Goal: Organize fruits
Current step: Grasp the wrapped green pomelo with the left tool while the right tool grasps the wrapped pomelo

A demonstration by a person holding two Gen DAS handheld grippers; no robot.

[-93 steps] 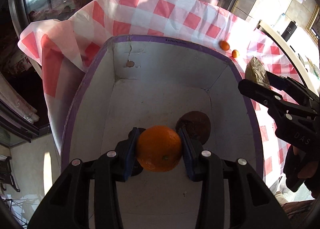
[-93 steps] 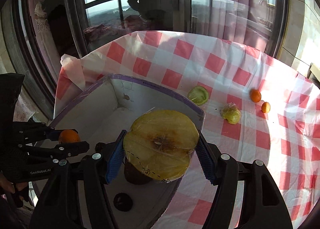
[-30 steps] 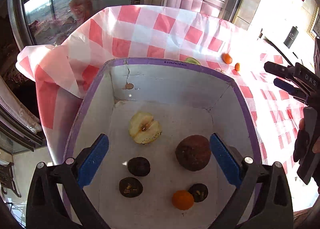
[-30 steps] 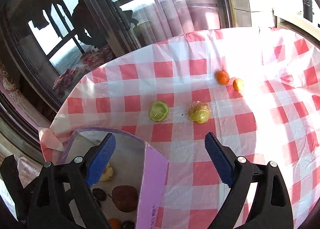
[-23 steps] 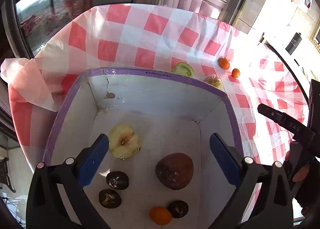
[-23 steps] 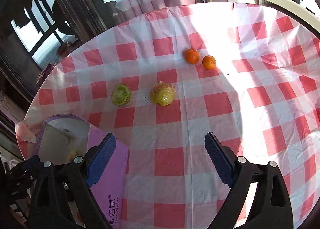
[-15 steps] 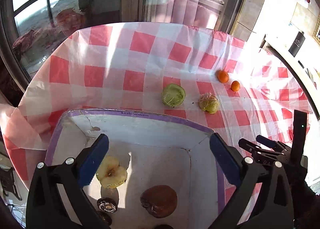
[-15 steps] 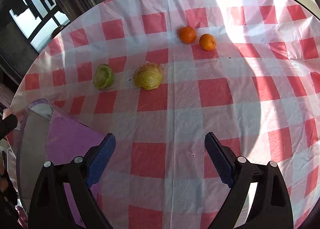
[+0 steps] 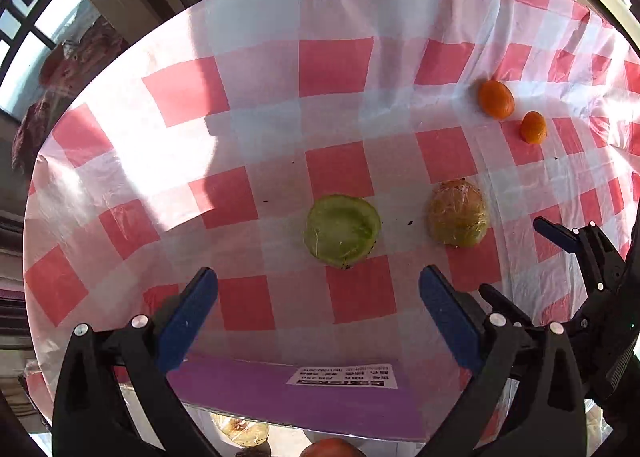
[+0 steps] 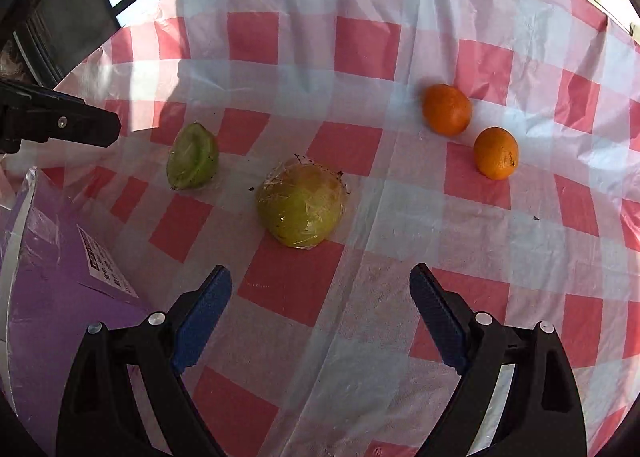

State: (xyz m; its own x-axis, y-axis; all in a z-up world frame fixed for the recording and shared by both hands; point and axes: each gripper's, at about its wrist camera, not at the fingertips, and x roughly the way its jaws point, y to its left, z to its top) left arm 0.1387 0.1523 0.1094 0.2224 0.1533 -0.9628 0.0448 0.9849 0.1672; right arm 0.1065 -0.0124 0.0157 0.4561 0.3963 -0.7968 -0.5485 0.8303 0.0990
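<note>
- The purple box (image 9: 320, 397) is the landmark; some fruit shows inside it at the bottom edge of the left view, so the sorting looks partly done.
- Four pieces lie on the checked cloth (image 10: 360, 45) beyond the box: a green half fruit (image 9: 341, 230) nearest its wall, a wrapped yellow-green fruit (image 10: 301, 210) just past that, and two small oranges (image 10: 447, 109) farthest off.
- The left gripper (image 9: 318, 317) hangs over the box's far wall, jaws wide apart, holding nothing.
- The right gripper (image 10: 320, 317) — equally wide and empty — faces the wrapped fruit.
- Likely next: each lowers and closes gently on its fruit.
</note>
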